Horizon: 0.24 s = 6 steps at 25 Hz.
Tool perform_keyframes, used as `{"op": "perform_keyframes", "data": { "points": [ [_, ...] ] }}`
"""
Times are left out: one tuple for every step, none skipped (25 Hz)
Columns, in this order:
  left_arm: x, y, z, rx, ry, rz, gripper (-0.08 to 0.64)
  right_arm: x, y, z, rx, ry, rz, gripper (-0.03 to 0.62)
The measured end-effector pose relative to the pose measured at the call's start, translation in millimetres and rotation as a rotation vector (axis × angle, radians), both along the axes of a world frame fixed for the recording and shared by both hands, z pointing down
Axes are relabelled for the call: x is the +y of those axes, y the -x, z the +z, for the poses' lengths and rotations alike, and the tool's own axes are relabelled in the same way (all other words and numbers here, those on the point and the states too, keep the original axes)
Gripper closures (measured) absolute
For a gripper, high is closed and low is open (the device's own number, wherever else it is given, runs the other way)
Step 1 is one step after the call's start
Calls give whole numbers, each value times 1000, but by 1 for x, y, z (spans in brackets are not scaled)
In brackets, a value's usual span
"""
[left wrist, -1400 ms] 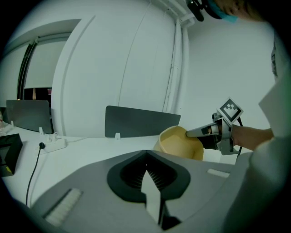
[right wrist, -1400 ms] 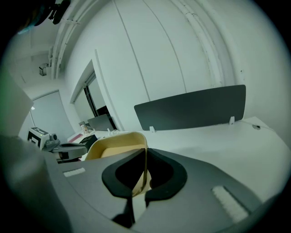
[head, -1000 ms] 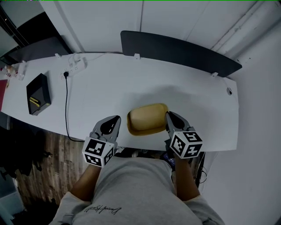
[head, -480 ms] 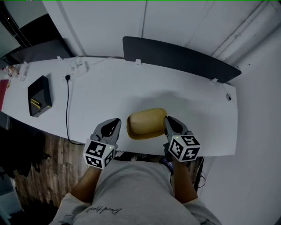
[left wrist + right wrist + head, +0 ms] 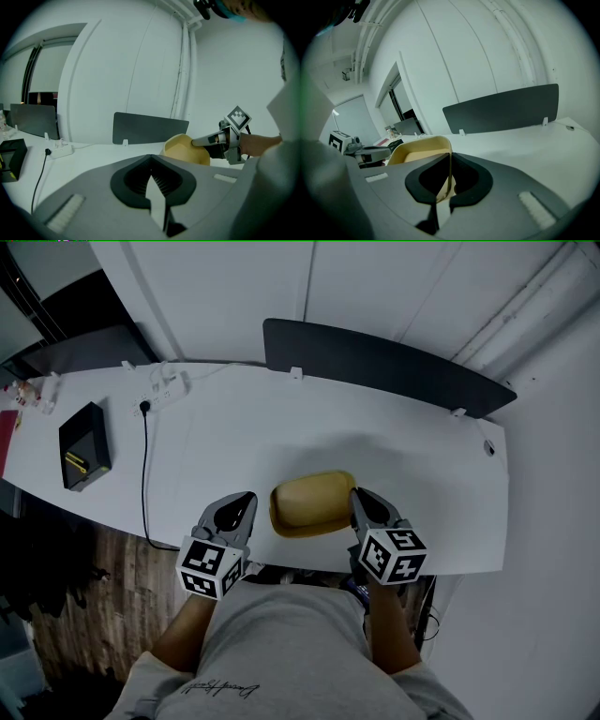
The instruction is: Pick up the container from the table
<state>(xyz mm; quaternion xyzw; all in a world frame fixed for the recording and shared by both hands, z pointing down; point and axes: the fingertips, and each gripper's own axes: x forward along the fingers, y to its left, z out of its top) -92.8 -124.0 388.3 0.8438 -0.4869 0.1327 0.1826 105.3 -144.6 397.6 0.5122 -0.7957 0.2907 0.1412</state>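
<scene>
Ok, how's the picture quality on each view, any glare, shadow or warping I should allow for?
Head view: dim, flat light, no glare, a faint shadow on the table beyond the container. Both gripper views: heavy fisheye bowing, black corners. Right gripper view: the container's rim in the right tongs reads sharp.

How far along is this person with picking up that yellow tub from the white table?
Done: the right gripper is at the yellow container, with its jaws shut on the right-hand rim. In hand: the lift itself. The views do not show whether the container is off the table yet. Left to do: raising it plainly clear. The left gripper sits beside the container, shut and holding nothing.
</scene>
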Motion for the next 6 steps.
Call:
{"op": "perform_keyframes", "data": {
  "points": [
    [0, 1, 0, 0, 0, 0, 558, 0, 1, 0, 0, 0, 0, 565],
    [-1, 1, 0, 0, 0, 0, 558, -1, 1, 0, 1, 0, 0, 565],
    [-1, 2, 0, -1, 1, 0, 558, -1, 2, 0, 1, 0, 0, 565],
    [-2, 2, 1, -1, 1, 0, 558, -2, 2, 1, 2, 0, 0, 565],
    [-3, 2, 1, -1, 1, -1, 558, -3, 2, 1, 2, 1, 1, 565],
    [-4, 3, 1, -1, 0, -1, 558, -3, 2, 1, 3, 1, 2, 565]
  ]
}}
